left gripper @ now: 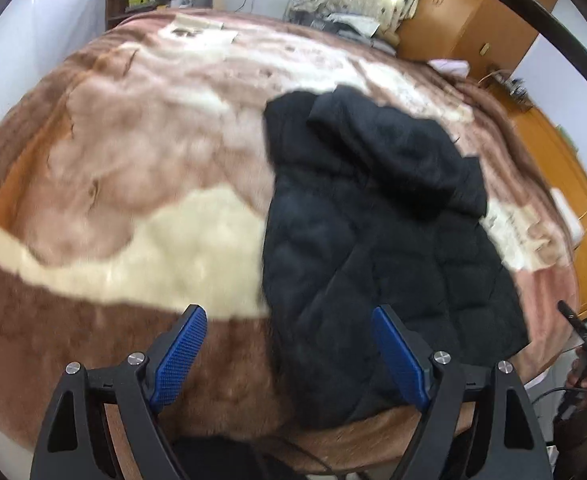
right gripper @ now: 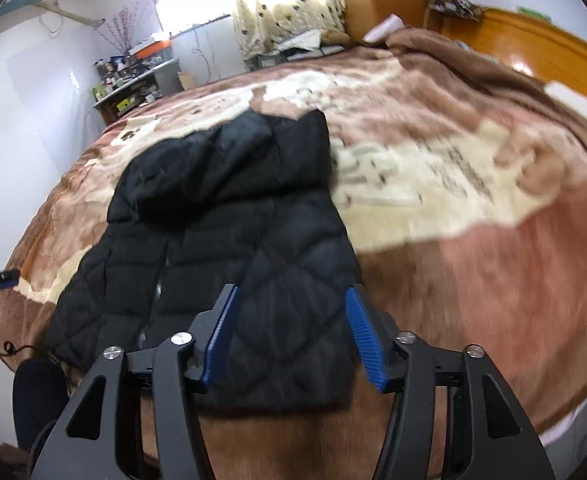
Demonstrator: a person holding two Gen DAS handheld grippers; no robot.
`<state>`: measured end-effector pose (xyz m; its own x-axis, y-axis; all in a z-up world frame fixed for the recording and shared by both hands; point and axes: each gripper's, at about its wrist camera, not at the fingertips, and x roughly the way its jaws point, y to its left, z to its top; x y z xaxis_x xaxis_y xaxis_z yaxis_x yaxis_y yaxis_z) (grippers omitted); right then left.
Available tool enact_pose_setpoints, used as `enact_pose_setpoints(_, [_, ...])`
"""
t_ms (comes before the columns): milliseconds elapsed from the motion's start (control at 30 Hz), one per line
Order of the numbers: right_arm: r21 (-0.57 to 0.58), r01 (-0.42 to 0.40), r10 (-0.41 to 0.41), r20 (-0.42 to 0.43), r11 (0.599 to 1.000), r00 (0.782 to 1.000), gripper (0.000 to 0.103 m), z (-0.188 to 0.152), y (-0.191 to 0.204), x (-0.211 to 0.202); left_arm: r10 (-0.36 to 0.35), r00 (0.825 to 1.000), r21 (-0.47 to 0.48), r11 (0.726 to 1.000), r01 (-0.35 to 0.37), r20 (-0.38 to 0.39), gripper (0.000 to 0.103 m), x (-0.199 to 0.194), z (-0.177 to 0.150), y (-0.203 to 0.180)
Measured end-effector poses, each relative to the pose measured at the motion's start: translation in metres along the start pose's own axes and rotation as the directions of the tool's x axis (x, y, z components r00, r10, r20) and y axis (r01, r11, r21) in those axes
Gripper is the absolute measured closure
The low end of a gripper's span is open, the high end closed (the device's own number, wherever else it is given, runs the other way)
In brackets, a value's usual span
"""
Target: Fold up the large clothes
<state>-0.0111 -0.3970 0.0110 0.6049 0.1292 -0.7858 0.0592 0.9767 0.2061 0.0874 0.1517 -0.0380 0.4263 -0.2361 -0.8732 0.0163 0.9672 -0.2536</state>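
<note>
Your left gripper gapes wide and empty; your right gripper is parted, empty too, both above the bed. The black quilted jacket lies at twelve o'clock on the blanket, sides folded inward, probably released for the next fold.

The jacket was black all over, with puffy stitched diamond shapes. It lay on a blanket that had big patches of brown, pink and cream. The left gripper was black with blue dotted pads, and the right gripper had blue striped pads. The curtain was pale yellow with small dark spots. The wardrobe was orange-brown wood. The walls were white.
</note>
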Motion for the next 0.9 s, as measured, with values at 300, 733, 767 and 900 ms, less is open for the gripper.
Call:
enact_pose_setpoints(300, [0.089, -0.008, 0.014, -0.074, 0.996, 0.997, 0.035, -0.039, -0.018, 0.033, -0.063, 0.995, -0.060, 0.996, 0.058, -0.082, 0.018, 0.047, -0.041, -0.007])
enact_pose_setpoints(733, [0.118, -0.025, 0.045, -0.167, 0.993, 0.985, 0.034, -0.051, -0.027, 0.074, -0.081, 0.981, -0.060, 0.996, 0.071, -0.175, 0.019, 0.097, -0.048, -0.030])
enact_pose_setpoints(767, [0.124, -0.026, 0.047, -0.172, 0.992, 0.984, 0.034, -0.051, -0.028, 0.076, -0.075, 0.982, -0.059, 0.996, 0.066, -0.172, 0.019, 0.098, -0.048, -0.032])
enact_pose_setpoints(900, [0.172, -0.048, 0.082, -0.196, 0.984, 0.977, 0.034, -0.052, -0.031, 0.083, -0.095, 0.977, -0.092, 0.993, 0.078, -0.193, 0.022, 0.106, -0.051, -0.031])
